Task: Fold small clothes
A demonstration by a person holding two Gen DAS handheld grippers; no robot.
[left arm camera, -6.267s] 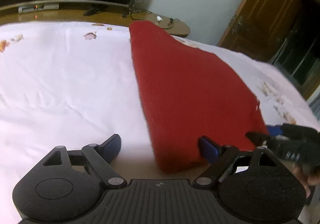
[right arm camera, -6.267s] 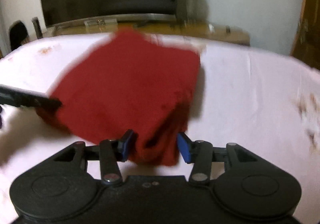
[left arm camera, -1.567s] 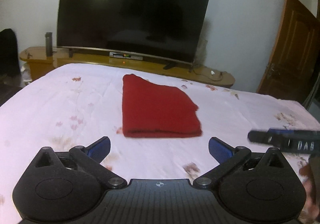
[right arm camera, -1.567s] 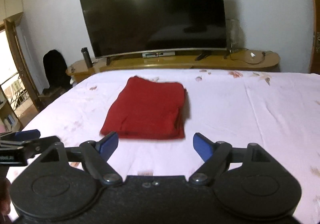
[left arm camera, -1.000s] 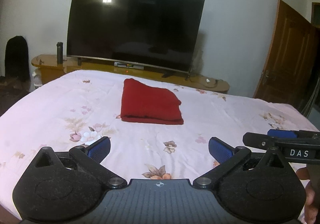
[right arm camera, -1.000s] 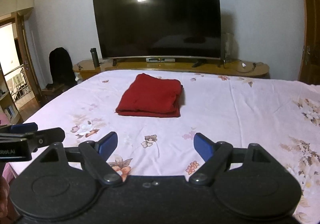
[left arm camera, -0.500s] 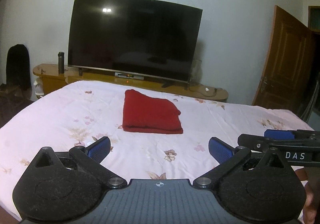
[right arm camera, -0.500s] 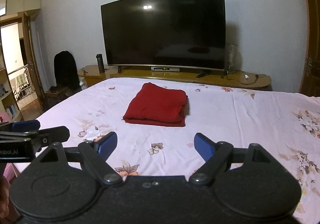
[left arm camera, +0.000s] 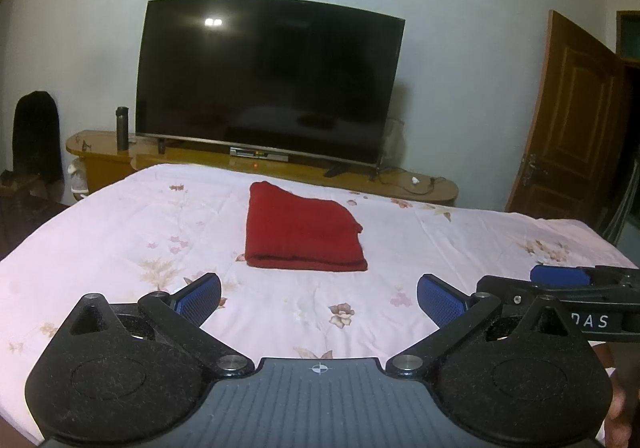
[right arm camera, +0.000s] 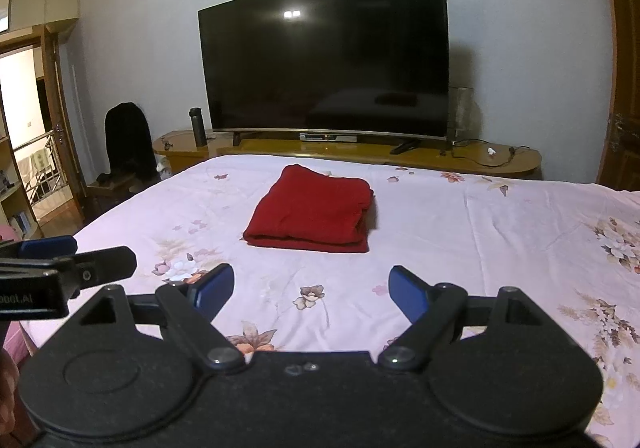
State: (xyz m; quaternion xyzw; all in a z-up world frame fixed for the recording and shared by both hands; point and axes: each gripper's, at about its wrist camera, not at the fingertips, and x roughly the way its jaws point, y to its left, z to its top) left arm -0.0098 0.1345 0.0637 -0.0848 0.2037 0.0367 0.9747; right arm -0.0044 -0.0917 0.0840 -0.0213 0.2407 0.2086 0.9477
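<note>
One folded red garment [left arm camera: 303, 232] lies on floral-sheeted bed [left arm camera: 120, 232] before television [left arm camera: 264, 79].

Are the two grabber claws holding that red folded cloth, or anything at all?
Nothing is held. The left gripper and right gripper are both open and empty; the folded red cloth lies apart on the flowered pink bedsheet.

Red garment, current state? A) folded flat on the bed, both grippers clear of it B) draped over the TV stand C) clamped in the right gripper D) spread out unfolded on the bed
A: the red garment lies as a folded stack on the bed, while the left gripper and the right gripper both stand open and empty, short of it.
</note>
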